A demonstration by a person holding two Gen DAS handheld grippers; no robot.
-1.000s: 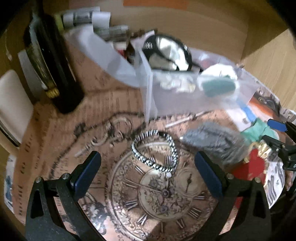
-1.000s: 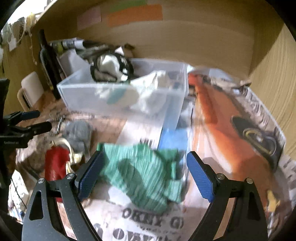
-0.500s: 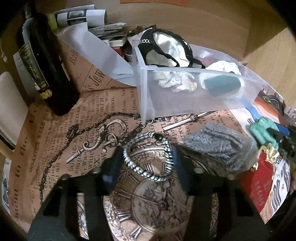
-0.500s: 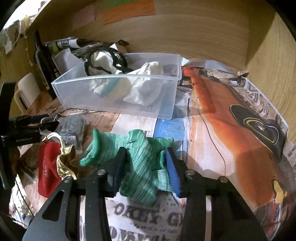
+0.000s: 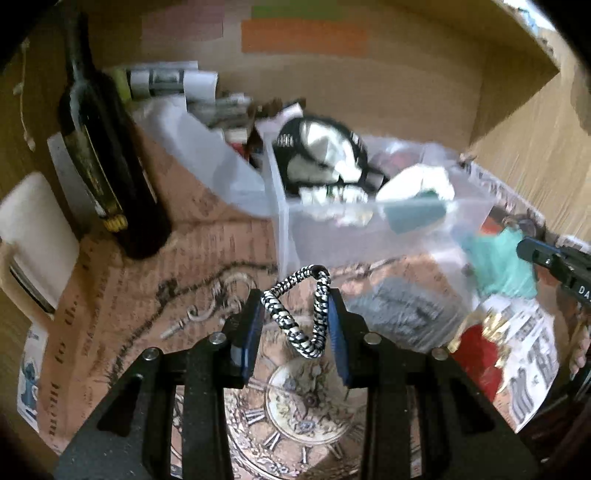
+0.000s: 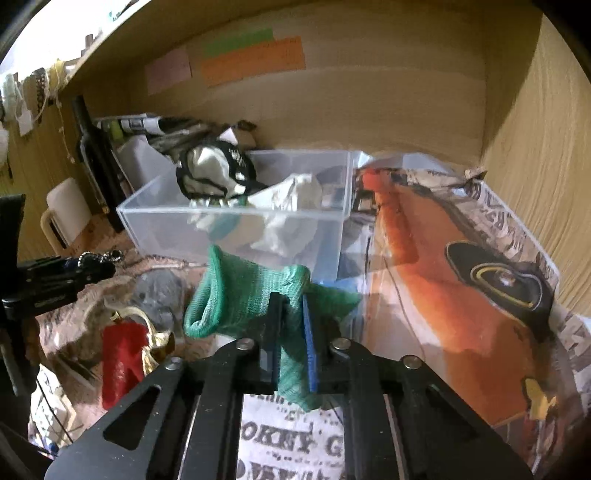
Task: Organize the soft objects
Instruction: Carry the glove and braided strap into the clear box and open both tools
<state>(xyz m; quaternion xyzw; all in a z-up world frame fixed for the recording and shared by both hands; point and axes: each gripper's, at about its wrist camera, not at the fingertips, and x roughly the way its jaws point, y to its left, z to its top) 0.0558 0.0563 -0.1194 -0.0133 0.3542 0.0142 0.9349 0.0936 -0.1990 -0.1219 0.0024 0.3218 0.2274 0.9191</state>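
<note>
Both hand-held grippers have just clamped and lifted: left (image 5: 295, 325) holds black-and-white braided cord loop (image 5: 299, 314), right (image 6: 288, 339) green knitted cloth (image 6: 243, 299); clear plastic bin (image 6: 236, 225) likely next.

Ahead of your tongs a wooden back wall (image 6: 369, 99) is closing off the alcove, and paper notes (image 6: 255, 59) in orange, green and pink are sticking to it high up. To the right of your tongs a wooden side wall (image 6: 535, 184) is meeting it at a corner. Under your tongs printed paper (image 5: 155, 295) is covering the surface. Far to your upper left, bright light (image 6: 48, 26) is coming in over the wall's edge.
</note>
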